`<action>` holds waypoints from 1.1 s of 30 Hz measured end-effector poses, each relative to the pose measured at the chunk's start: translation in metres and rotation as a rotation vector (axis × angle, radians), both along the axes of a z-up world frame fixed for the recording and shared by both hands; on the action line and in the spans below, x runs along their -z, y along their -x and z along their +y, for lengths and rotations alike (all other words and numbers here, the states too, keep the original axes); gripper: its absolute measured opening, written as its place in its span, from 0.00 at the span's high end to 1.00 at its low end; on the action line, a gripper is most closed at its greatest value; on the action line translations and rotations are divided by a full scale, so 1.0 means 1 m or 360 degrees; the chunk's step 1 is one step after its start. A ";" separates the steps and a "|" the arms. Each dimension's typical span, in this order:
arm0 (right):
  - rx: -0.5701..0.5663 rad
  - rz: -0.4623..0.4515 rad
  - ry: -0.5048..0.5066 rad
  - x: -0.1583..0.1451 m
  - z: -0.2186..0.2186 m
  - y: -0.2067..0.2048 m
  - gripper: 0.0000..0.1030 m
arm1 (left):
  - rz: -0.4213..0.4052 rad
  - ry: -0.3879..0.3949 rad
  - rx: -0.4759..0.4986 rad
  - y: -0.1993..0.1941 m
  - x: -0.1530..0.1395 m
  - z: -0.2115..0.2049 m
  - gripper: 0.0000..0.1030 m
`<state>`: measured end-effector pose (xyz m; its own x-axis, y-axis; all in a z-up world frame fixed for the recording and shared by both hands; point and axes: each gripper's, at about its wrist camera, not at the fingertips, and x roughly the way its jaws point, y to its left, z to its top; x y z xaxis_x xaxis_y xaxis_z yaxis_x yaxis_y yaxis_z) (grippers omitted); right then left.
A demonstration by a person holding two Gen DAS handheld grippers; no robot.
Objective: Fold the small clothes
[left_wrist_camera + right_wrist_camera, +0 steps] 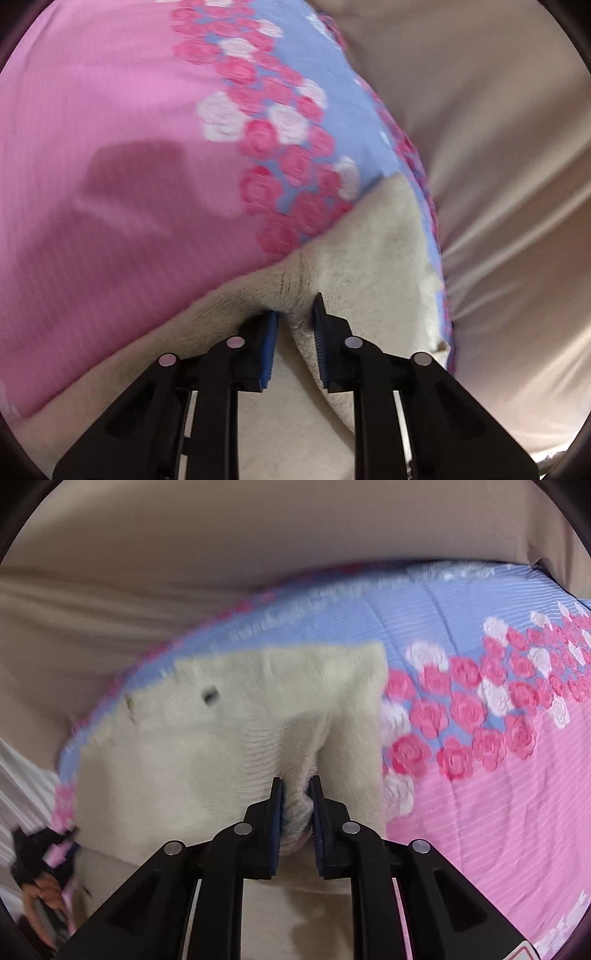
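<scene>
A small cream fleece garment (354, 243) lies on a pink and blue rose-patterned bedspread (110, 147). My left gripper (295, 314) is shut on a pinched fold of the garment's edge, its blue pads pressing the fabric. In the right wrist view the same cream garment (229, 720) spreads ahead, with a small dark button or hole on it. My right gripper (295, 786) is shut on a bunched fold of the garment, holding it raised off the bedspread (498, 794).
Beige sheet or curtain fabric (498, 184) lies beyond the bedspread's edge; it also shows in the right wrist view (258, 535). The other hand-held gripper and a hand (40, 867) show at the lower left of the right wrist view, next to white pleated fabric.
</scene>
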<state>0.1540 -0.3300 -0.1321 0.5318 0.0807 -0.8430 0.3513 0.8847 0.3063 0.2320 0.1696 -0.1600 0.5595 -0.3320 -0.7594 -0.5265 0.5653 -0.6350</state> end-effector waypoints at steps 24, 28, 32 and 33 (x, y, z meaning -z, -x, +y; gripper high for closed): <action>-0.1190 0.0053 0.0011 -0.025 0.331 -0.239 1.00 | -0.0097 -0.0145 0.0200 -0.003 0.000 -0.008 0.81; -0.1358 0.0037 0.0163 -0.020 0.367 -0.242 1.00 | -0.0135 -0.0191 0.0216 -0.001 -0.002 -0.009 0.81; -0.1273 -0.0174 0.0124 -0.046 0.373 -0.248 0.98 | -0.0159 -0.0194 0.0202 0.000 0.000 -0.009 0.81; -0.1254 -0.0171 0.0148 -0.045 0.372 -0.252 0.88 | -0.0157 -0.0209 0.0213 0.001 -0.001 -0.010 0.81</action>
<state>0.4055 0.0416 -0.0871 0.4264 0.3986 -0.8120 -0.4149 0.8839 0.2160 0.2307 0.1596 -0.1589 0.5906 -0.3105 -0.7448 -0.3801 0.7072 -0.5962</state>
